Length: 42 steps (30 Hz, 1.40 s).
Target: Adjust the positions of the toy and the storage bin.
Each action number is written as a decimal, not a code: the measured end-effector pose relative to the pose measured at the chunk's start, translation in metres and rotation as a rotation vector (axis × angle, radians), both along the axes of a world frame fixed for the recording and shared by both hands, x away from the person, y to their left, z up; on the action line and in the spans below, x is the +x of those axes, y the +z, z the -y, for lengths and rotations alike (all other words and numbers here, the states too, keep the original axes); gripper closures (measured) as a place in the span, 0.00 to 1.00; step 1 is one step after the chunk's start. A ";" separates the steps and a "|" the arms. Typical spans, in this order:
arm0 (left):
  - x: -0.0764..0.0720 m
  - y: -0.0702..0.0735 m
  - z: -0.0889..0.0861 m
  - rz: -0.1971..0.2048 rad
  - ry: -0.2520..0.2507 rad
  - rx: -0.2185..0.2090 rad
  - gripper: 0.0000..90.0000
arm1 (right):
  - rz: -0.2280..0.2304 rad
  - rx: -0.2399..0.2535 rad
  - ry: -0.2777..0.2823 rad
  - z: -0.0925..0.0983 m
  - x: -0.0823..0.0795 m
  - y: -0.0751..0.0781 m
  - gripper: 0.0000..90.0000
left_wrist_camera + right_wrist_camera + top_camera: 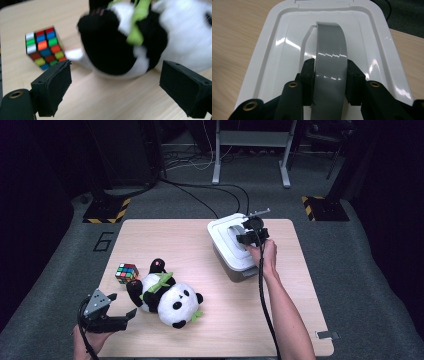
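A plush panda (167, 296) with a green scarf lies on the wooden table (210, 330) at the front left; its black paw and white body (120, 47) fill the left gripper view. My left gripper (122, 307) hovers just left of the panda, jaws wide open with nothing between them (113, 85). A white lidded bin (227, 245) stands at the back right. My right gripper (248, 236) rests on its lid (282, 50), shut on the grey handle (331, 62), with a pad pressed on each side.
A colourful puzzle cube (126, 272) sits on the table just behind the left gripper, left of the panda (45, 47). Cables and stand legs lie on the floor beyond the table's far edge.
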<state>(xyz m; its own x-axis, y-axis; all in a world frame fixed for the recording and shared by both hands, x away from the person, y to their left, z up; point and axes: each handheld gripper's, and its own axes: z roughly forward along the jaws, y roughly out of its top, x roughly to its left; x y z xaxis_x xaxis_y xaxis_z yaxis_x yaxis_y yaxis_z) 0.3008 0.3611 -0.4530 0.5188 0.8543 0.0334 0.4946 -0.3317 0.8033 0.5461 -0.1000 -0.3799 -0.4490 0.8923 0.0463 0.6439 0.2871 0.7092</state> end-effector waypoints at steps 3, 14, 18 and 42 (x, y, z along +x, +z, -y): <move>0.000 -0.010 -0.003 -0.018 0.020 0.008 0.11 | 0.000 0.008 0.017 -0.001 -0.002 0.000 0.73; 0.009 -0.054 -0.005 -0.087 0.090 0.077 0.11 | -0.008 0.033 0.060 -0.002 -0.011 -0.001 0.73; 0.013 -0.066 -0.005 -0.104 0.113 0.094 0.10 | -0.008 0.038 0.080 -0.003 -0.017 -0.002 0.74; 0.022 -0.078 -0.011 -0.121 0.139 0.031 0.04 | 0.007 0.042 0.193 -0.018 -0.048 -0.003 0.74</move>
